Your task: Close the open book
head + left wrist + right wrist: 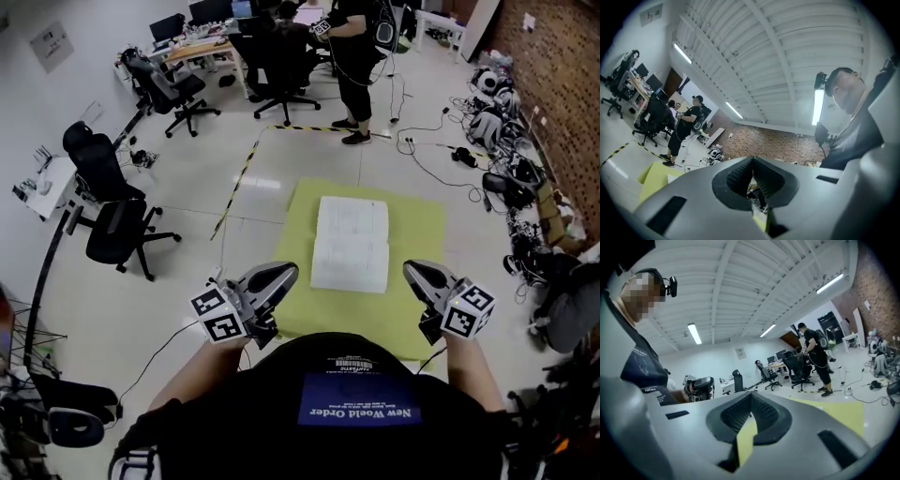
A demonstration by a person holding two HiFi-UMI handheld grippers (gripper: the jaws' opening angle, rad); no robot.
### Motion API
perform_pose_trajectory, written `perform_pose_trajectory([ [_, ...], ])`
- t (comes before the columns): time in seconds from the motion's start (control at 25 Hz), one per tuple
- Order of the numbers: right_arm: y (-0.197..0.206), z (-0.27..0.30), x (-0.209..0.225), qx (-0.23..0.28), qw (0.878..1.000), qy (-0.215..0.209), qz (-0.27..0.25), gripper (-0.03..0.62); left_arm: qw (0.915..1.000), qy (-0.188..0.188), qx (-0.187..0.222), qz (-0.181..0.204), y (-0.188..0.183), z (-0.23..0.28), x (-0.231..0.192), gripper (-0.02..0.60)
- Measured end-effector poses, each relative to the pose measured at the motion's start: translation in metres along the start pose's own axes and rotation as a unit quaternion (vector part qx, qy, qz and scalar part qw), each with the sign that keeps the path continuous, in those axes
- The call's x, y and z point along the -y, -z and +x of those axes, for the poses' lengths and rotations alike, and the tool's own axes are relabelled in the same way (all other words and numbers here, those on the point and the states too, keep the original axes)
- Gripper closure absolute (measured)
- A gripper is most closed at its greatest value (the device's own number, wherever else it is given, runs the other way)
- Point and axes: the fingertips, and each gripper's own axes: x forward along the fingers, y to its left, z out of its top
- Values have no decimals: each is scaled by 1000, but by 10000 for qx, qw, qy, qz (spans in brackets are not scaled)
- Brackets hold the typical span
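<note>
We see the book (351, 244) lying open and flat, pages up: two white leaves, one beyond the other, with the gutter running across the head view between them. Faint grey print covers both pages, too small for us to read. It rests about the middle of a yellow-green mat (422, 234) on the floor (281, 169) — edges roughly square with the mat's. In the left gripper view, a white corner on the mat is probably this book.
</note>
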Motion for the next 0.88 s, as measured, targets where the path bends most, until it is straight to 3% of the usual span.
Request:
perform_pose_trajectory([
  [0.2, -7, 15, 58, -191, 9982, -562, -10, 608, 9992, -389, -89, 78, 4, 60, -11, 574],
  [0.44, 4, 33, 106, -296, 9976, -568, 270, 608, 9975, -516, -468, -103, 20, 91, -28, 574],
  [0.72, 35, 56, 123, -463, 9965, -294, 636, 608, 9972, 17, -719, -190, 50, 110, -73, 574],
  [0.76, 39, 60, 122, -525, 9956, -286, 722, 556, 9970, 114, -729, -224, 52, 112, -79, 574],
  [0.88, 51, 72, 119, -719, 9924, -211, 978, 518, 9957, 387, -761, -350, 52, 112, -90, 574],
])
